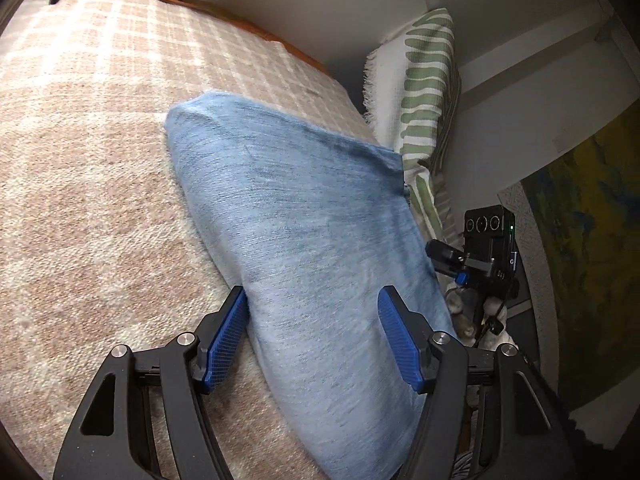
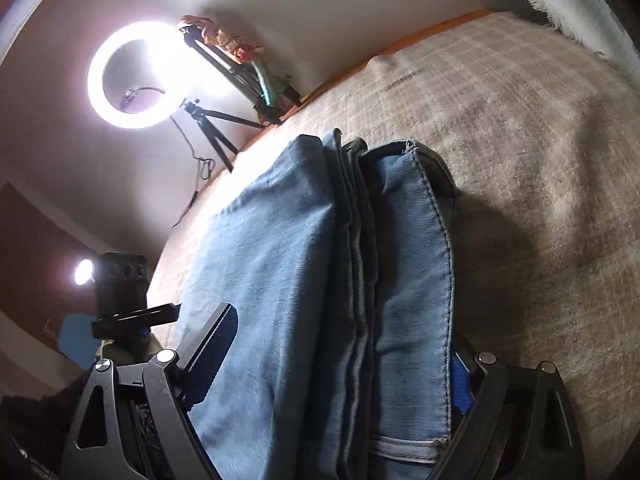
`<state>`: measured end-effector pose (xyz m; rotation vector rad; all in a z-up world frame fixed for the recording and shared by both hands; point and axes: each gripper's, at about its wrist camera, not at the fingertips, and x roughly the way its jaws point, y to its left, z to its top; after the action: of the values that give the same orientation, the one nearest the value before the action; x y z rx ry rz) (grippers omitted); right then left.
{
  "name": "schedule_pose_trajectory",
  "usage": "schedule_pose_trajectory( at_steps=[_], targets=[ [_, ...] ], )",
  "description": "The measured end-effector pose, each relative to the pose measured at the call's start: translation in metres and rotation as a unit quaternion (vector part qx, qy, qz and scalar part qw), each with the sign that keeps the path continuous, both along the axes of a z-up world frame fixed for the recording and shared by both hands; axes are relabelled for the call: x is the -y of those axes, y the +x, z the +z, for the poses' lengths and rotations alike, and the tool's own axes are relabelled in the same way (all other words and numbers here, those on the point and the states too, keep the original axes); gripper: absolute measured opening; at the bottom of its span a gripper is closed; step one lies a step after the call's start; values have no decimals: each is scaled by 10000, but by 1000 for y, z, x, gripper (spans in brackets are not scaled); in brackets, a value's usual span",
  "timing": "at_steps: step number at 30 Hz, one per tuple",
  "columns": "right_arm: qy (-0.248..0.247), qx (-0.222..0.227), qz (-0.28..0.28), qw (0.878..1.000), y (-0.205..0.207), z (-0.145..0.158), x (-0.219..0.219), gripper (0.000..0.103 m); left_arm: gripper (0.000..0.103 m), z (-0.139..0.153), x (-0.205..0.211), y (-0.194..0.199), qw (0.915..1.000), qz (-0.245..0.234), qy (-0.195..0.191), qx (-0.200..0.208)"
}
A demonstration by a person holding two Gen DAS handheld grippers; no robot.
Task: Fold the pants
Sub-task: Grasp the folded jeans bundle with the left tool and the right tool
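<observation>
The light blue denim pants lie folded on the beige checked blanket of a bed. In the left wrist view my left gripper is open, its blue pads on either side of the folded bundle's near end. In the right wrist view the pants show as stacked layers with hems and seams. My right gripper is open and wide, its jaws straddling the stack. The right pad is mostly hidden behind the denim.
A green and white striped pillow stands at the bed's far end by the wall. A lit ring light on a tripod stands beside the bed. The other gripper's black camera shows to the right of the pants, and likewise in the right wrist view.
</observation>
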<state>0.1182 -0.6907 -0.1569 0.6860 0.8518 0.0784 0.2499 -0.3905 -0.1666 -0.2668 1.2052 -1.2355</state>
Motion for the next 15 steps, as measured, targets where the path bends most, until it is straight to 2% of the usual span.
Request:
schedule_pose_trajectory(
  at_steps=[1,3,4,6,7,9,11,13,14,15],
  targets=[
    [-165,-103,-50,9998,2,1,-4,86,65,0,1,-1,10000,-4,-4,28],
    [-671,-333,-79,9972,4,6,-18,71,62,2,5,-5,9999,-19,-10,144],
    [-899,-399,-105,9951,5,9,-24,68,54,4,7,-7,9997,-22,0,237],
    [-1060,-437,-233,9931,4,15,-24,51,44,6,9,-9,9992,-16,6,405],
    [-1137,-487,-308,9918,3,17,-24,46,39,7,10,-10,9989,-25,-6,464],
    [-1262,-548,-415,9896,2,21,-25,37,36,8,13,-12,9983,-45,-3,575],
    [-1439,-552,-357,9874,4,23,-32,33,35,6,14,-13,9980,-55,12,627],
    [-1490,-545,-357,9867,5,23,-32,33,35,3,13,-11,9983,-19,36,581],
    [-1334,-524,-383,9889,5,22,-29,38,36,1,12,-10,9987,12,54,502],
    [-1194,-502,-399,9908,5,20,-26,48,39,-1,11,-9,9991,35,91,423]
  ],
)
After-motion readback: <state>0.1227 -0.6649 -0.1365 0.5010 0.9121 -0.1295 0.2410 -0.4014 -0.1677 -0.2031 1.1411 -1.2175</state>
